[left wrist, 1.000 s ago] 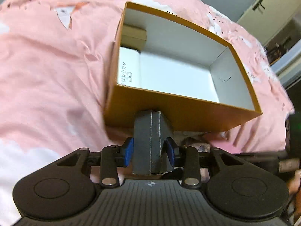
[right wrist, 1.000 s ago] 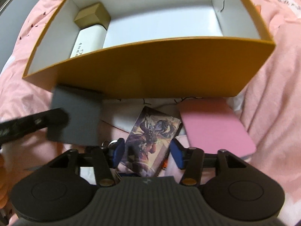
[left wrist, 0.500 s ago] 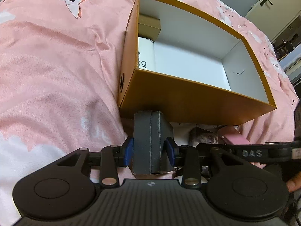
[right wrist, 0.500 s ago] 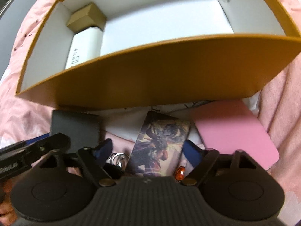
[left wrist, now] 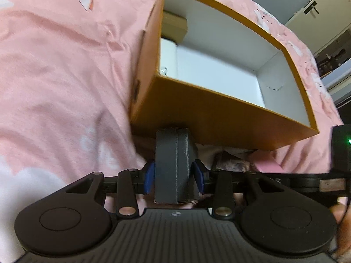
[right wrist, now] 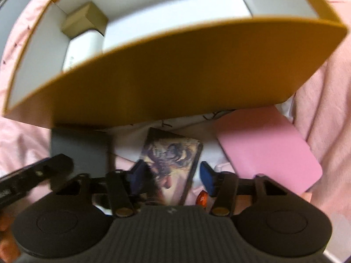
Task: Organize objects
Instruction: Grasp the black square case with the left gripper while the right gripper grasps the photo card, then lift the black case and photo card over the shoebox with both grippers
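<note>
My left gripper (left wrist: 174,176) is shut on a dark grey box (left wrist: 173,164), held on edge just in front of the near wall of an orange box (left wrist: 219,118). The orange box has a white inside and holds a tan box (left wrist: 174,27) and a white box (left wrist: 167,57) at its left end. My right gripper (right wrist: 172,177) is open around an illustrated card box (right wrist: 173,164) that lies in front of the orange box (right wrist: 175,76). The grey box also shows in the right wrist view (right wrist: 80,153), with the left gripper on it.
A pink flat case (right wrist: 269,146) lies to the right of the card box. A small orange-red item (right wrist: 201,198) lies near my right finger. Everything rests on a pink bedsheet (left wrist: 65,65). A cabinet (left wrist: 318,11) stands at the far right.
My right gripper has moved closer to the card box and its fingers have narrowed around it. My left gripper still holds the grey box and has moved nearer to the orange box.
</note>
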Demonstrator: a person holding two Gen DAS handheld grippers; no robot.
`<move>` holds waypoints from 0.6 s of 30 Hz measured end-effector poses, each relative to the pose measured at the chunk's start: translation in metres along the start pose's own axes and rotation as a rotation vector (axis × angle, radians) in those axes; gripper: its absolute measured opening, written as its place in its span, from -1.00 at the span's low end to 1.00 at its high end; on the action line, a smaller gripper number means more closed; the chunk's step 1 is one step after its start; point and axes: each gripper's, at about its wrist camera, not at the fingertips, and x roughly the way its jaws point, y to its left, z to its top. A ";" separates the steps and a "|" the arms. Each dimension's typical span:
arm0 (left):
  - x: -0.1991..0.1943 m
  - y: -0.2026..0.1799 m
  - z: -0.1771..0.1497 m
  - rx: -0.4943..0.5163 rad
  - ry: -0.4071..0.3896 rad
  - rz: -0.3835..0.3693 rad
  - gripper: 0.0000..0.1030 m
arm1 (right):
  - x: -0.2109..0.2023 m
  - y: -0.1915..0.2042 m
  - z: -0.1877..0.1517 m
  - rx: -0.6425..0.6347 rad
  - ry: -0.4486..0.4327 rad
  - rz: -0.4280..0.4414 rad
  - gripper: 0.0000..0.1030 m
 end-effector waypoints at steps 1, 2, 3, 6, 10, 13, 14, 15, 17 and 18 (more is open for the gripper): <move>0.001 -0.001 -0.001 0.003 0.001 0.001 -0.17 | 0.002 -0.001 0.002 0.015 0.006 0.008 0.29; 0.002 -0.003 -0.001 0.009 -0.001 0.002 -0.18 | 0.004 -0.001 0.004 0.024 0.011 0.018 0.29; 0.002 -0.004 -0.001 0.013 -0.003 0.002 -0.19 | 0.004 -0.002 0.004 0.029 0.012 0.025 0.28; -0.001 -0.004 -0.003 0.013 -0.015 -0.003 -0.20 | -0.004 -0.002 0.002 0.032 -0.019 0.029 -0.01; -0.005 -0.003 -0.004 0.019 -0.025 -0.002 -0.21 | -0.026 -0.008 -0.001 0.068 -0.068 0.109 -0.45; -0.008 -0.006 -0.005 0.027 -0.036 0.005 -0.21 | -0.041 -0.004 -0.009 0.055 -0.104 0.189 -0.53; -0.011 -0.007 -0.005 0.033 -0.044 0.009 -0.21 | -0.044 0.002 -0.011 0.032 -0.118 0.177 -0.54; -0.015 -0.008 -0.006 0.040 -0.055 0.012 -0.21 | -0.049 0.005 -0.014 0.005 -0.135 0.166 -0.54; -0.026 -0.010 -0.008 0.055 -0.084 0.012 -0.21 | -0.060 0.013 -0.019 -0.041 -0.163 0.156 -0.54; -0.031 -0.011 -0.008 0.063 -0.098 0.012 -0.21 | -0.070 0.009 -0.024 -0.066 -0.179 0.151 -0.54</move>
